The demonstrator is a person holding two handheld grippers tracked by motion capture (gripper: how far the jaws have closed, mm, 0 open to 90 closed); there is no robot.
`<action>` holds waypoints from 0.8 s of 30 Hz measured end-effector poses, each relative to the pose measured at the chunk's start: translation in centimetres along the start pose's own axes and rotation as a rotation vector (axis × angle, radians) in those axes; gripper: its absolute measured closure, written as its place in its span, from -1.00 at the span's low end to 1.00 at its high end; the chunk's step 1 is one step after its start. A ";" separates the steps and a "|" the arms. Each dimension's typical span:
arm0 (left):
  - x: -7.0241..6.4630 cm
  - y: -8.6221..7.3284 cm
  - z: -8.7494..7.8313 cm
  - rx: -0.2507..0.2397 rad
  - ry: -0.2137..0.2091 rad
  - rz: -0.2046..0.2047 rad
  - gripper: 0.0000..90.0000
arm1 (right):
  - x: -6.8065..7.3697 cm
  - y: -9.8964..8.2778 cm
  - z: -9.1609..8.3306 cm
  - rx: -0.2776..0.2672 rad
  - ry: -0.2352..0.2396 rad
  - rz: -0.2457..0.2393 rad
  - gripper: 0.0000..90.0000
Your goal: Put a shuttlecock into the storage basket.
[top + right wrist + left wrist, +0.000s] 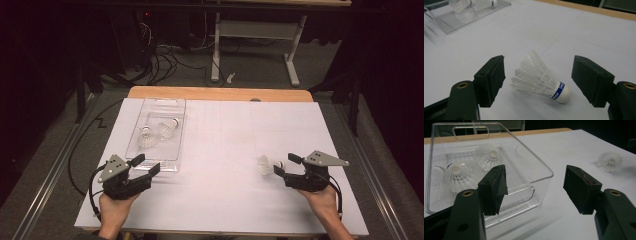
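Across the whole scene the table (225, 200) is the biggest thing we see: a flat white matte sheet, faintly ruled in a grid, lying over a wooden top whose pale rounded edge shows along the far side. On its left part sits a clear plastic bin (150, 107), rectangular, with glossy thin walls, rounded corners and a slot handle cut into the far wall; in the left gripper view its ribbed floor (524, 202) and its near rim catch the light. Two white shuttlecocks lie inside it, one nearer the left wall (457, 178) and one farther back (489, 156), both with lacy, net-like plastic skirts.

Next in size come our tools. Our left gripper (148, 165) is matte black with a grey three-cornered plate on top; it hovers just at the bin's near edge, its blocky wedge-shaped jaws spread wide with nothing between them. Our right gripper (284, 165) is of the same build and rests low over the right part of the table, its jaws likewise parted and clamped on nothing.

Smallest is the loose shuttlecock (541, 78), which lies on its side on the bare sheet between the right gripper's jaws, touching neither. Its skirt is a cone of stiff, white, overlapping feathers, fanned toward the left jaw; its rounded, smooth white cork tip, ringed by a blue band with lettering, points toward the right jaw. From the high view it (265, 164) is well apart from the bin.
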State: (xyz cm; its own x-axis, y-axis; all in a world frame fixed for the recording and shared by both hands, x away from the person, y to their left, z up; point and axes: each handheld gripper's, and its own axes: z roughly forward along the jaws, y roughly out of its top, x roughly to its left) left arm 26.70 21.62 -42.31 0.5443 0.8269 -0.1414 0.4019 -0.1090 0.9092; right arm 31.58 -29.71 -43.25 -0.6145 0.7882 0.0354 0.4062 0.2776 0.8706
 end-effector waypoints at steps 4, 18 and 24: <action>0.0 0.0 0.0 0.001 -0.001 0.001 -0.21 | -0.2 0.1 0.4 0.029 0.005 -0.003 -0.40; 0.0 0.0 0.1 0.001 -0.001 0.000 -0.21 | 0.0 1.2 1.7 0.099 0.014 -0.003 -0.39; 0.0 0.0 0.1 0.001 -0.002 0.002 -0.21 | 0.4 2.2 2.5 0.134 0.007 -0.012 -0.37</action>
State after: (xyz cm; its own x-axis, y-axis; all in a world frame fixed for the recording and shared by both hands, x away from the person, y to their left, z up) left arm 26.73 21.61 -42.37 0.5464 0.8257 -0.1403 0.4017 -0.1114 0.9090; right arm 33.97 -27.41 -42.54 -0.6244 0.7806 0.0290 0.4853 0.3586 0.7975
